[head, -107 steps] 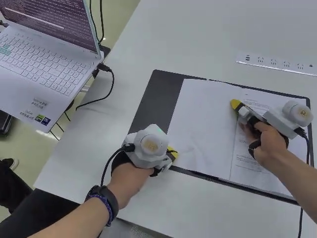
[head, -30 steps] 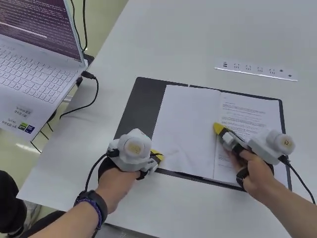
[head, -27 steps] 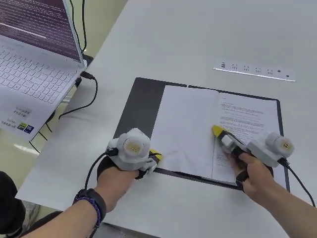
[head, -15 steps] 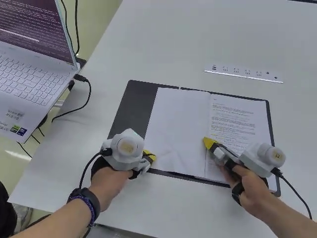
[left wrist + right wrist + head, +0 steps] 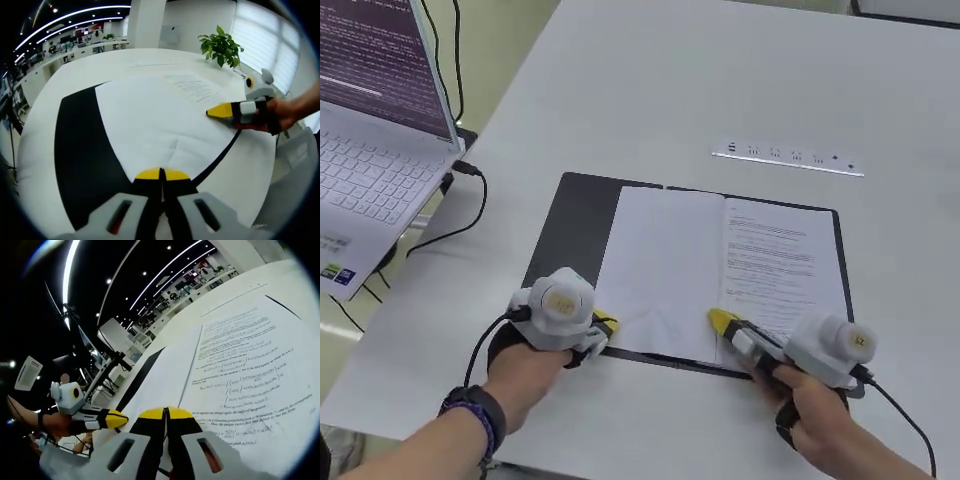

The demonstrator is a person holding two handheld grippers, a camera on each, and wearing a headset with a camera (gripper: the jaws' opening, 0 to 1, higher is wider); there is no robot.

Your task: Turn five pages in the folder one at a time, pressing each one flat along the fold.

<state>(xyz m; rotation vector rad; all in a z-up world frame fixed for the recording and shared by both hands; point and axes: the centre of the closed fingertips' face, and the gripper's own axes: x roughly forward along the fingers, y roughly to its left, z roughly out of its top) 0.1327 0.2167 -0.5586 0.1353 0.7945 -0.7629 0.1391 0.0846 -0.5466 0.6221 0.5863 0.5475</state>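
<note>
Lying open near the front edge of the desk (image 5: 720, 80), the folder (image 5: 570, 220) shows a blank page (image 5: 660, 260) turned over to its left half and a printed page (image 5: 780, 260) on its right half, with the fold (image 5: 722, 250) running between them from the near edge straight away from you. Your right gripper (image 5: 720, 320) has its jaws pressed together with nothing between them, and its yellow tip sits at the near end of that fold, pointing left and slightly away. Your left gripper (image 5: 603, 325) also has its jaws together, and it rests at the near left corner of the blank page; whether paper is caught between the tips cannot be told. This page looks pressed along its fold, or nearly so. The next page to turn is the printed one, which lies to the right of your right gripper. Its free long edge runs parallel to the fold along the folder's right side. Your right hand is much the nearer of the two, so reach right with it for the near corner of that page while the left gripper pins the blank page down.
</note>
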